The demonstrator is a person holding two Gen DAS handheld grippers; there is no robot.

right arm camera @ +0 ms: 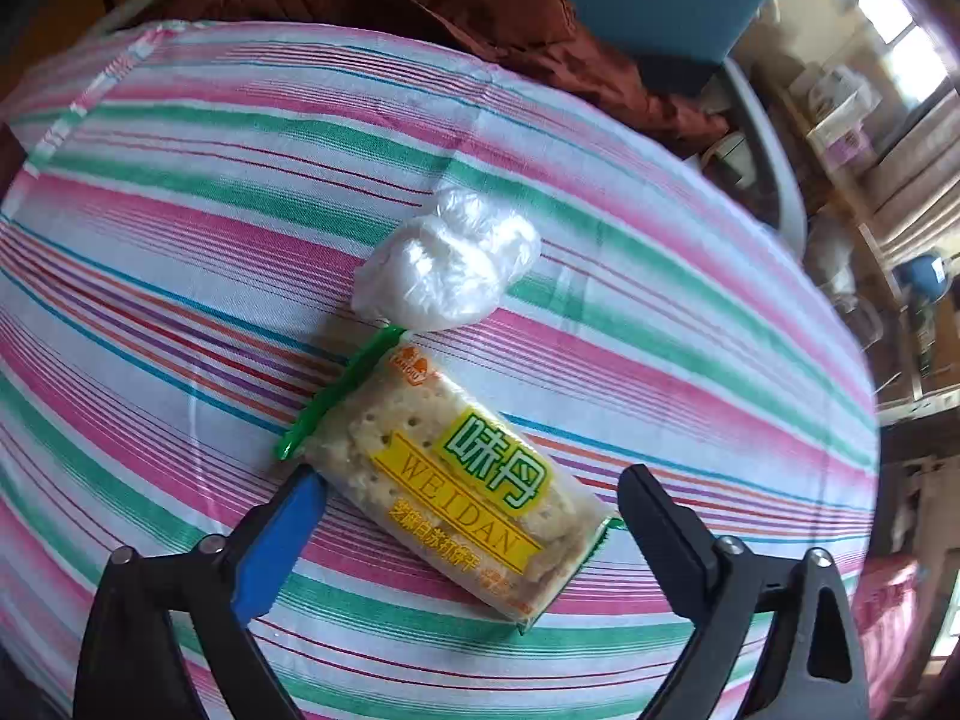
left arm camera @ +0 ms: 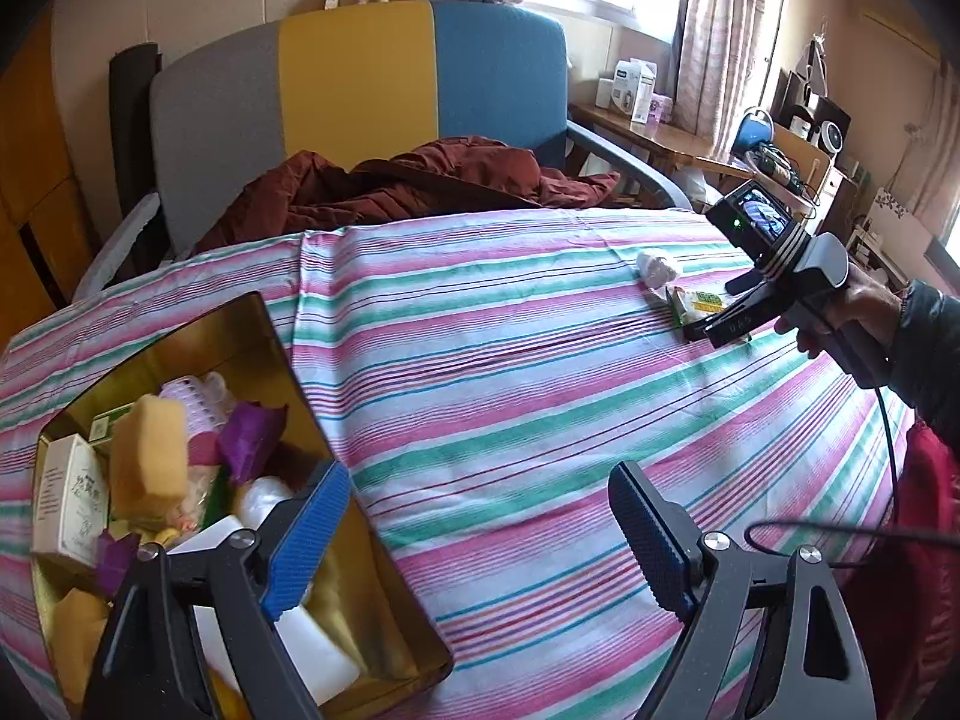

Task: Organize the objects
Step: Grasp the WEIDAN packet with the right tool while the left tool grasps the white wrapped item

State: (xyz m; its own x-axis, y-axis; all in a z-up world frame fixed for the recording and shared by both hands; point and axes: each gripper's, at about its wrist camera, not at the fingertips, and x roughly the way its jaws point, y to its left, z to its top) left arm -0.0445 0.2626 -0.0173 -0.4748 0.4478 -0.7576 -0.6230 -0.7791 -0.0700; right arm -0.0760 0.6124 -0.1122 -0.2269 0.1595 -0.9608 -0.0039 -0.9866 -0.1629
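A cracker packet [right arm camera: 462, 492] with green and yellow print lies on the striped cloth, and my right gripper [right arm camera: 471, 495] is open with one finger on each side of it. A crumpled clear plastic bag [right arm camera: 447, 261] lies just beyond the packet. In the left wrist view the packet [left arm camera: 696, 305] and the bag [left arm camera: 657, 267] lie at the far right, under my right gripper [left arm camera: 717, 324]. My left gripper [left arm camera: 480, 534] is open and empty, above the cloth beside a gold tin [left arm camera: 252, 324] filled with several small items.
The table is covered by a pink, green and white striped cloth [left arm camera: 510, 372]. A chair with grey, yellow and blue panels [left arm camera: 360, 78] stands behind it with a brown garment [left arm camera: 408, 180] on the seat. Cluttered shelves and a desk [left arm camera: 690, 132] stand at the right.
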